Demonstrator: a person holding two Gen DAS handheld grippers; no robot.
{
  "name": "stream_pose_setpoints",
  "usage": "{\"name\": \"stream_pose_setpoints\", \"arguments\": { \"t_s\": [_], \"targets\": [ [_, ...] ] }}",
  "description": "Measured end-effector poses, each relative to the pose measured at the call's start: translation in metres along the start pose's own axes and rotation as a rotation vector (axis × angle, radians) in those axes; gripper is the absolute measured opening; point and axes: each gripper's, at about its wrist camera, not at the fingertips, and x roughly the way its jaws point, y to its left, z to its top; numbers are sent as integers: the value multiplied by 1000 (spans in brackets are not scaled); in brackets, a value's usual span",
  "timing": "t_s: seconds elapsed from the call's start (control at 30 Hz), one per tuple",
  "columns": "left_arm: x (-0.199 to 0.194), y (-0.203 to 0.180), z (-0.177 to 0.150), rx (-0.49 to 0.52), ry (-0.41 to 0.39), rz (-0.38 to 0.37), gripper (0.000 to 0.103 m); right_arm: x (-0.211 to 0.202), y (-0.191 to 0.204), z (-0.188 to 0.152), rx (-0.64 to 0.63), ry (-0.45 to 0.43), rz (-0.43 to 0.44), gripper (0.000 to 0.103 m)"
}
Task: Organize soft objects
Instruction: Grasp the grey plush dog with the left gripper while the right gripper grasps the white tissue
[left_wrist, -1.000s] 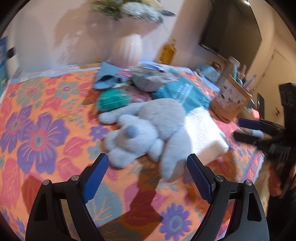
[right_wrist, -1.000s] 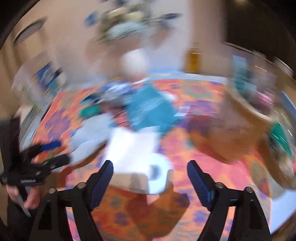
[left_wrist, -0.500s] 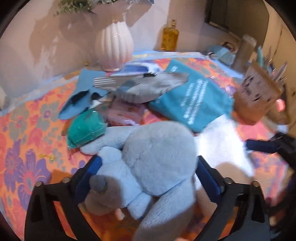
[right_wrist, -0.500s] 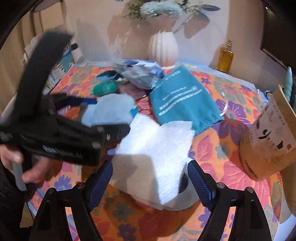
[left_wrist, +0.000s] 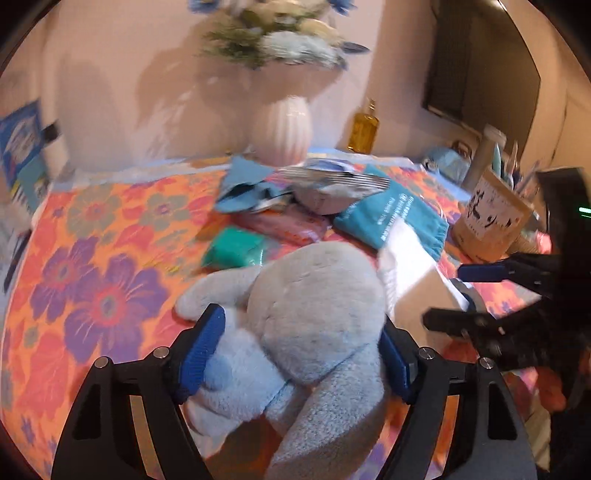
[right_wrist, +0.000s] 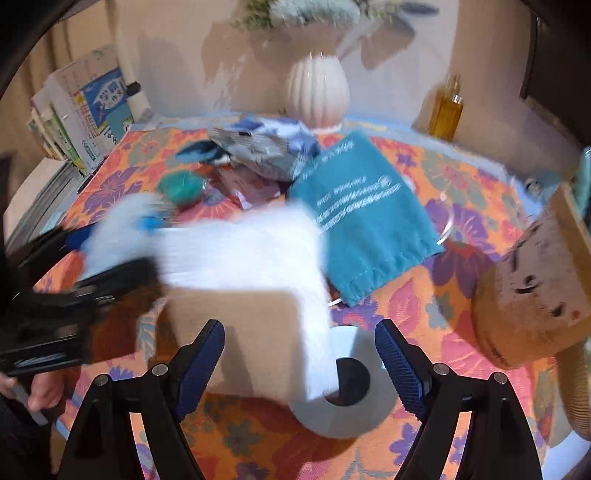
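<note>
Two claws work the desk (left_wrist: 92, 258). Left claw (left_wrist: 299, 354) is closing round the plush (left_wrist: 314, 321), pads touching it. Right claw (right_wrist: 299, 363) hangs released above the paper roll (right_wrist: 343, 387).

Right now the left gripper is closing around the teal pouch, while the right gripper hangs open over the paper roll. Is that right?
Not quite. The left gripper is closing around the grey plush toy, not the teal pouch, which lies further back on the cloth; the left wrist view shows this. The right gripper does hang open over the paper roll.

grey plush toy (left_wrist: 314, 325) | lying on floral cloth | beside white towel (right_wrist: 243, 251)
</note>
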Motion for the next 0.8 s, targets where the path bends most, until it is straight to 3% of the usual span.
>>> {"name": "stream_pose_setpoints", "arguments": {
  "t_s": [0.17, 0.3, 0.43, 0.57, 0.6, 0.73, 0.8],
  "targets": [
    [-14, 38, -8, -97, -17, -126, 75, 6, 35, 14, -105, 2, 52, 82],
    [-16, 43, -11, -107, -36, -169, 75, 20, 71, 21, -191, 30, 54, 85],
    [-15, 48, -19, -125, -46, -223, 75, 54, 77, 26, -165, 94, 31, 88],
    [-18, 55, -20, -159, -72, -260, 75, 52, 74, 24, -136, 32, 49, 86],
    [-17, 57, -20, -170, -71, -268, 75, 51, 77, 21, -142, 23, 40, 78],
    [-19, 54, -21, -156, -82, -255, 75, 39, 79, 17, -143, -8, 76, 12],
    [-19, 50, -22, -138, -85, -235, 75, 34, 75, 15, -125, -16, 89, 8]
  ]
}}
